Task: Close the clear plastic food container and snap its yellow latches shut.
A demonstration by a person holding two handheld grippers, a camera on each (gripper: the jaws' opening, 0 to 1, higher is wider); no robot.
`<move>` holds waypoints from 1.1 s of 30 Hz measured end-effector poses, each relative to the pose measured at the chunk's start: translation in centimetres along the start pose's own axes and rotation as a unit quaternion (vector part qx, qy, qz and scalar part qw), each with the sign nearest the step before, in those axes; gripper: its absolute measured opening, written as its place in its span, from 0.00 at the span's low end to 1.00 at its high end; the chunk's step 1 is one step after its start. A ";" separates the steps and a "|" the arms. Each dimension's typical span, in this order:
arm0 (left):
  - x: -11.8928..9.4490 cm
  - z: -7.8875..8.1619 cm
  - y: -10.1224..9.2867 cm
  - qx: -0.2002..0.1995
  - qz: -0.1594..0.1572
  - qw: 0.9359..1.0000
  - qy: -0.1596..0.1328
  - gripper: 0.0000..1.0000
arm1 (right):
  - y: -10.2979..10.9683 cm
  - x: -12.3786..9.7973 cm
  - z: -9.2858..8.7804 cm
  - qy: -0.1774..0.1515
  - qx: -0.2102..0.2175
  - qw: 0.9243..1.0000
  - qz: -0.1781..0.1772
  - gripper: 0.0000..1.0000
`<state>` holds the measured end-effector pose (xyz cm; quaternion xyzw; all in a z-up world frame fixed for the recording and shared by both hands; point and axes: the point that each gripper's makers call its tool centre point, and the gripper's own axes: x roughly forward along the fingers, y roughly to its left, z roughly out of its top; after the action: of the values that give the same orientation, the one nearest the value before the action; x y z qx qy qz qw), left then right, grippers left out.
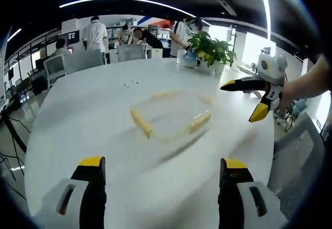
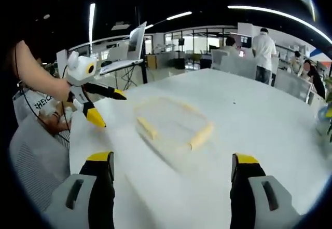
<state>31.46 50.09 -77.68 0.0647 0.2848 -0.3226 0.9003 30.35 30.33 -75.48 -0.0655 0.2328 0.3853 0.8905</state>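
The clear plastic container [image 1: 171, 116] lies flat in the middle of the white round table [image 1: 93, 109], blurred, with yellow latches [image 1: 141, 123] along its sides. I cannot tell whether its lid is pressed down. My left gripper [image 1: 162, 164] hovers open short of its near edge, holding nothing. My right gripper [image 1: 237, 103], held in a hand, comes in from the right with its jaws spread, just off the container's right end. In the right gripper view the container [image 2: 174, 122] sits ahead of my open right gripper [image 2: 172, 159], and the left gripper [image 2: 111, 110] stands open beside its left end.
A potted plant [image 1: 210, 50] stands at the table's far edge. Several people and chairs [image 1: 83, 60] are behind the table. A mesh chair [image 2: 31, 156] is close by the near rim, and a laptop [image 2: 136, 42] sits on a desk beyond it.
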 end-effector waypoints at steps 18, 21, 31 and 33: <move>-2.9 -1.6 -1.6 -0.033 0.024 0.999 -0.016 0.85 | 1.3 -4.1 -2.4 -0.004 0.032 0.999 -0.023 0.90; -3.3 -2.2 -1.9 -0.041 0.027 0.999 -0.014 0.86 | 1.5 -5.0 -2.8 -0.005 0.039 0.999 -0.027 0.90; -4.5 -3.4 -3.1 -0.058 0.028 0.998 -0.015 0.86 | 2.2 -6.6 -3.8 -0.007 0.055 0.998 -0.030 0.89; -4.7 -3.6 -3.2 -0.060 0.030 0.998 -0.017 0.86 | 2.5 -6.8 -3.9 -0.009 0.059 0.998 -0.031 0.89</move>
<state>24.84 51.26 -77.77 0.0132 0.2867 -0.2791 0.9164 23.12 26.44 -75.57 -0.0162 0.2452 0.3441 0.9062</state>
